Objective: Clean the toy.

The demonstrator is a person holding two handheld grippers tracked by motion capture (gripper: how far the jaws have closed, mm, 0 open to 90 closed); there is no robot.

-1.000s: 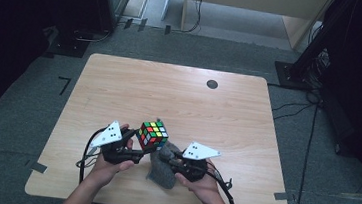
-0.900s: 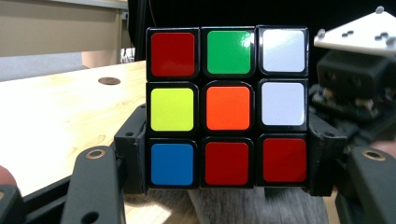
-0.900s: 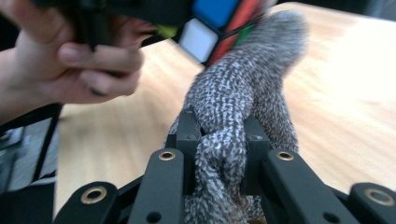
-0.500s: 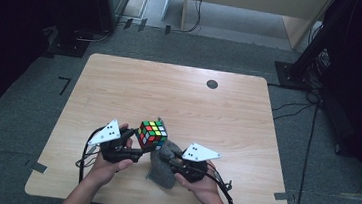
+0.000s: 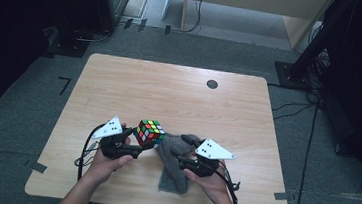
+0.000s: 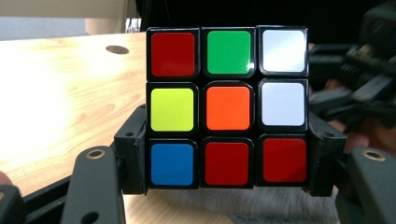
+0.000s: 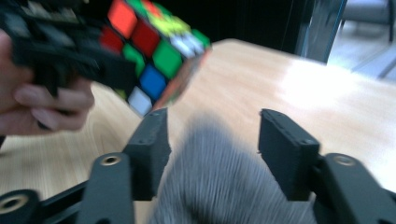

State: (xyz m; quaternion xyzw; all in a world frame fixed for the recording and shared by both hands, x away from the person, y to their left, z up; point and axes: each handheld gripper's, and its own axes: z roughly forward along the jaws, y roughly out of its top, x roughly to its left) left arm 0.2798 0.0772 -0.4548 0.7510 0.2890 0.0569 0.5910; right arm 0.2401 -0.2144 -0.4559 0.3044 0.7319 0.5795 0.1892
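Your left gripper [image 5: 140, 144] has its jaws clamped on the Rubik's cube [image 5: 150, 131], one pad on each side of the bottom layer, as the left gripper view shows [image 6: 227, 108]. The cube is held just above the wooden table [image 5: 179, 97], at about 7 o'clock from the table's middle, near your edge.

Your right gripper [image 5: 178, 151] has just been opening its jaws. They stand well apart over the grey fuzzy cloth [image 5: 173, 161], which rises between them in the right gripper view [image 7: 224, 182] without either pad pressing on it. That gripper holds nothing. The cloth lies just at 4 o'clock from the cube, touching or nearly touching it.

Judging by looks, the cube is light, rigid plastic with glossy, slick stickers. Its layers can turn, so grip flat on opposite faces, square across one layer as you do now, not on edges or corners where it could twist out.

The cloth looks soft, limp and light; it will sag and drag. Pinch a bunched fold near its top end, closing fully, since thin pile slips from a loose grip.
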